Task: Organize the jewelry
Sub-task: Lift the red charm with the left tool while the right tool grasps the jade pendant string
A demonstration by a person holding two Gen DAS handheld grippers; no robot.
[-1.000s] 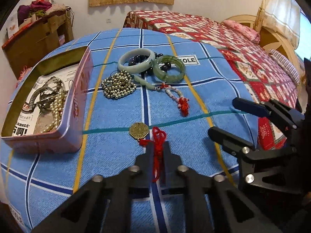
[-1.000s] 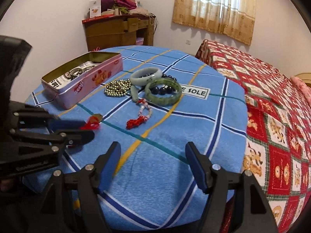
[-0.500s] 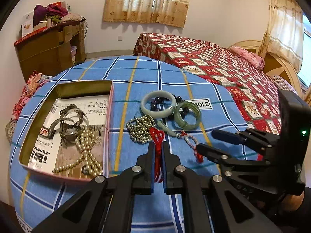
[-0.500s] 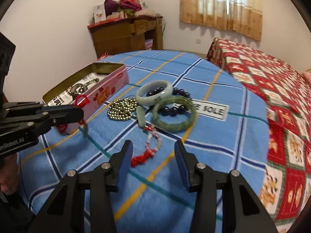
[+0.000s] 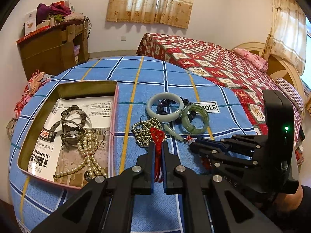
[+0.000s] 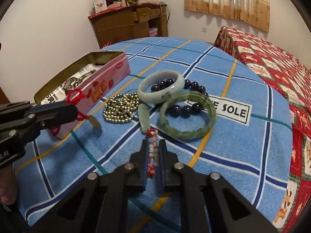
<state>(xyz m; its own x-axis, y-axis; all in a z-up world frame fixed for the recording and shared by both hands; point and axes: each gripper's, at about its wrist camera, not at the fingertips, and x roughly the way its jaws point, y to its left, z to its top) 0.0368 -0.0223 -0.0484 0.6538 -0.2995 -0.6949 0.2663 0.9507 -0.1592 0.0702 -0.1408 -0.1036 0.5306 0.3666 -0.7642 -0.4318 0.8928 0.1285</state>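
Red knotted cord with a brass coin charm hangs from your left hand-held gripper, whose jaws are clamped narrow on the cord; the coin dangles just beside the pink rectangular tin. The cord is soft and light, so it will likely swing. Let it settle over the tin before you release.

Your right hand-held gripper is closed on the beaded strand of the pale green jade pendant, which lies on the blue checked cloth of the desk. The strand is limp; the stone is probably hard, smooth and chippable, so I'd carry it by the beads and lower the stone gently.

Loose on the cloth I count two stiff bangles, one pale jade and one mottled green, touching each other. They look slippery and brittle, best taken across the band. With them lie one dark purple bead bracelet under them and one heap of gold-coloured small beads, slack and likely to trail.

The tin holds one pearl strand and a tangle of metal and bead bracelets I cannot count.
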